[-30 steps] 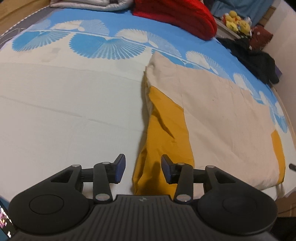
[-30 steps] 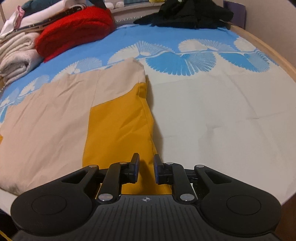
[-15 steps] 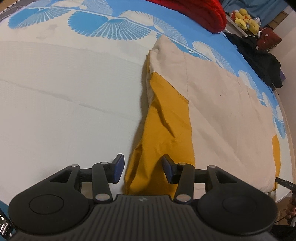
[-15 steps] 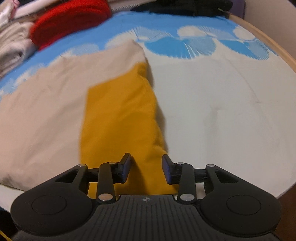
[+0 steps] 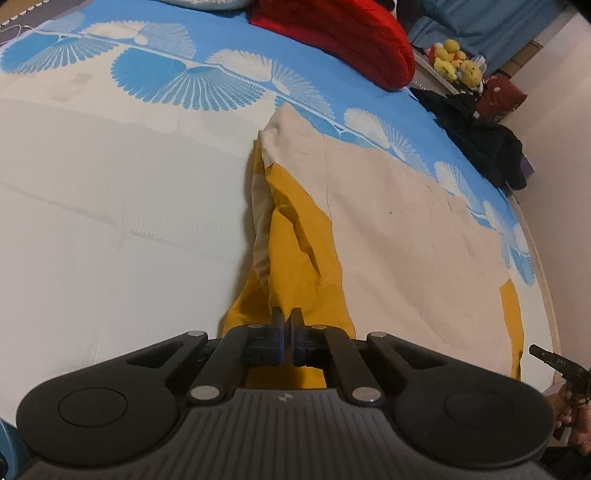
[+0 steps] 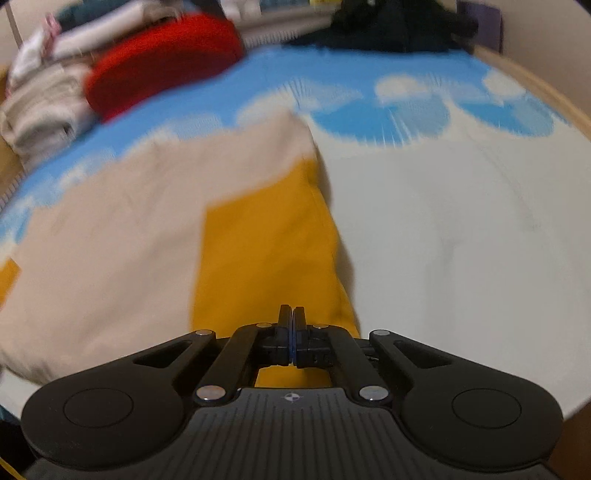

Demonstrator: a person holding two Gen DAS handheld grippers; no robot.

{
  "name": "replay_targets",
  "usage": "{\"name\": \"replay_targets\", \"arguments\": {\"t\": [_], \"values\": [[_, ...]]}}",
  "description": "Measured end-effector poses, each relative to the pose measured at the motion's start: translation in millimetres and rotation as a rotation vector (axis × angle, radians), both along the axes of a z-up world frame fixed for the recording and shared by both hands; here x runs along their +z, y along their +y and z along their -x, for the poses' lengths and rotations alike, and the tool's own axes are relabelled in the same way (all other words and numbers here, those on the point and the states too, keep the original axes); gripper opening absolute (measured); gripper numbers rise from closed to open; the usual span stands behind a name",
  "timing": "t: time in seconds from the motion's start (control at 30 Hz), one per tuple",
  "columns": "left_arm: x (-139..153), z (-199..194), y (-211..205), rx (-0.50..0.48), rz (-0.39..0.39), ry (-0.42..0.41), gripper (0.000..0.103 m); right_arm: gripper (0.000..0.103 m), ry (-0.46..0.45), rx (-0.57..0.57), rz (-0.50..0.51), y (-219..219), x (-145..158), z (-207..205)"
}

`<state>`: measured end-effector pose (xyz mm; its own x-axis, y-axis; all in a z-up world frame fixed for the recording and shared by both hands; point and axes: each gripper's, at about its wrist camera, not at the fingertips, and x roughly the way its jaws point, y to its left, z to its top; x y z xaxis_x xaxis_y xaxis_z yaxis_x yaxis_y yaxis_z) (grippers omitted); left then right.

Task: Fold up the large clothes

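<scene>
Beige/mustard cloth (image 5: 399,236) lies flat on bed (image 5: 110,229) w/ blue fan-print sheet. Left hand-held gripper (image 5: 286,325) closed, pinching mustard corner at near edge, fabric bunched ahead of it. Right hand-held gripper (image 6: 291,321) also clamped on the other mustard corner; that view blurred. Red blanket (image 5: 332,33), dark clothes (image 5: 480,144) at far side.

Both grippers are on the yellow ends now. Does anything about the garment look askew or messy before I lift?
Yes: in the left wrist view the yellow section under the left gripper is creased and bunched, with a beige layer peeking out along its left edge. The right gripper view is motion-blurred, so that end's lie is unclear.
</scene>
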<state>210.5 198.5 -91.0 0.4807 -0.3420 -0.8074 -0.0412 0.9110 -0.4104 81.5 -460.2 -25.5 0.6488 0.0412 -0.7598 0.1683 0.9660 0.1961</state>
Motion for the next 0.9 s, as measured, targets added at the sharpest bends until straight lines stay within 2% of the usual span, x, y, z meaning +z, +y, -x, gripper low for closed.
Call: {"name": "replay_targets", "arguments": {"t": [0.07,0.13,0.17,0.23,0.27,0.33,0.4,0.5,0.63,0.67,0.73,0.9], "values": [[-9.7,-2.4,-5.7,-0.014,-0.052,0.058,0.003,0.0,0.031,-0.056,0.02,-6.9,-2.7,0.7],[-17.9,-5.1,-11.3,-0.018,-0.117,0.11,0.011,0.0,0.076,-0.105,0.028,-15.9,-10.1,0.4],[-19.1,-5.5,-12.2,-0.011,-0.132,0.117,0.013,0.0,0.084,-0.111,0.002,-19.4,-12.6,1.0],[-14.5,-6.0,-10.4,0.008,-0.114,0.092,0.013,0.003,0.077,-0.121,-0.047,-26.5,-14.1,-0.2],[-11.9,-6.8,-9.3,0.017,-0.104,0.079,0.017,0.007,0.069,-0.124,-0.063,-27.8,-13.9,-1.2],[-10.1,-5.9,-10.0,0.03,-0.092,0.068,0.028,0.041,0.061,-0.122,-0.09,-29.5,-15.5,-3.9],[-11.5,-7.6,-11.9,0.03,-0.102,0.074,0.03,0.05,0.073,-0.113,-0.095,-27.7,-20.1,-8.6],[-12.7,-11.3,-16.6,0.026,-0.113,0.082,0.033,0.05,0.118,-0.114,-0.091,-25.2,-32.1,-21.6],[-15.4,-15.4,-19.6,0.02,-0.115,0.082,0.033,0.048,0.126,-0.101,-0.082,-18.6,-36.5,-29.4],[-16.4,-16.3,-20.8,0.019,-0.117,0.083,0.033,0.045,0.125,-0.094,-0.075,-17.5,-36.8,-30.7],[-17.9,-18.2,-23.4,0.018,-0.122,0.087,0.033,0.031,0.125,-0.078,-0.079,-15.5,-37.5,-32.1],[-19.3,-19.1,-27.7,0.014,-0.139,0.093,0.033,0.015,0.121,-0.061,-0.068,-15.7,-38.1,-31.8]]}}
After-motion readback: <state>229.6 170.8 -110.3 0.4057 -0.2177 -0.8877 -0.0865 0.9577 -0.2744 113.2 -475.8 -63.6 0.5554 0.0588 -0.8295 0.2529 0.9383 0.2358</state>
